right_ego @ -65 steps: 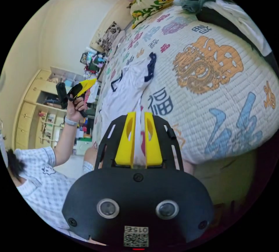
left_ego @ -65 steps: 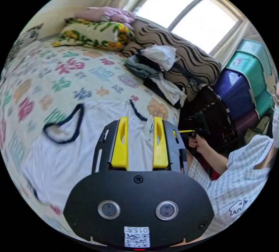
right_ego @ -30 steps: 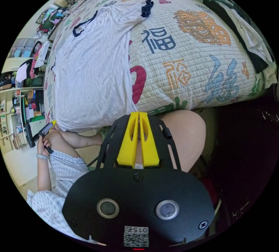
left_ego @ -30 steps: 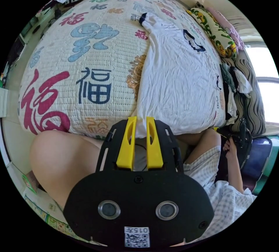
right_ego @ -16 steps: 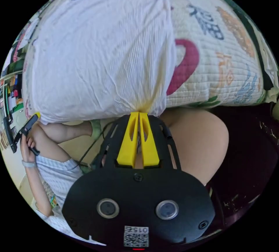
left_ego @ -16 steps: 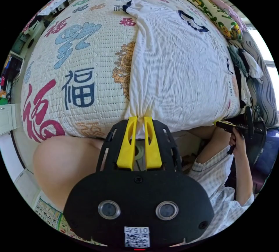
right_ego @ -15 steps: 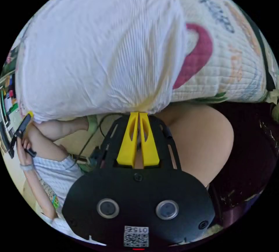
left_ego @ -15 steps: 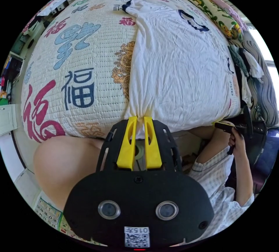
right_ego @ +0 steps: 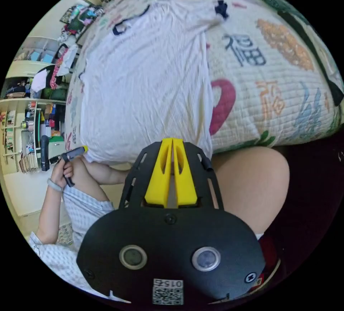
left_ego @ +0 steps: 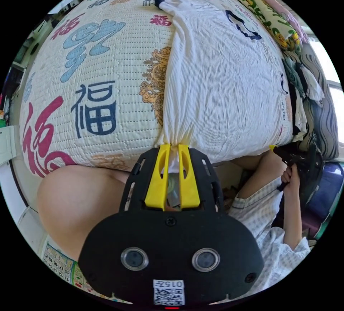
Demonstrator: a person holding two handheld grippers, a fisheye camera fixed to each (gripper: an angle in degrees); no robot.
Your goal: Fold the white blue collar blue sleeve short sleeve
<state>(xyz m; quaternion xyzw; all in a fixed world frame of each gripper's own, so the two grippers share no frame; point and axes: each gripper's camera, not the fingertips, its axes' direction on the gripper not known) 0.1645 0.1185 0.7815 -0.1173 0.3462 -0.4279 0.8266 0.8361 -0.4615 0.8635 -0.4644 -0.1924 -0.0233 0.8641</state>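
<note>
A cream quilted bedspread (left_ego: 107, 74) printed with large coloured characters covers the bed. Along its far edge from the person lies a yellow-and-green floral pillow (left_ego: 270, 20). Beside that pillow, a heap of dark and pale clothes (left_ego: 301, 89) rests against a brown wavy-striped cushion (left_ego: 324, 124). Beyond the bedspread's other side stand cluttered open shelves (right_ego: 27, 124). The person's bare knee (left_ego: 75, 200) sits just below the bedspread's near edge.
</note>
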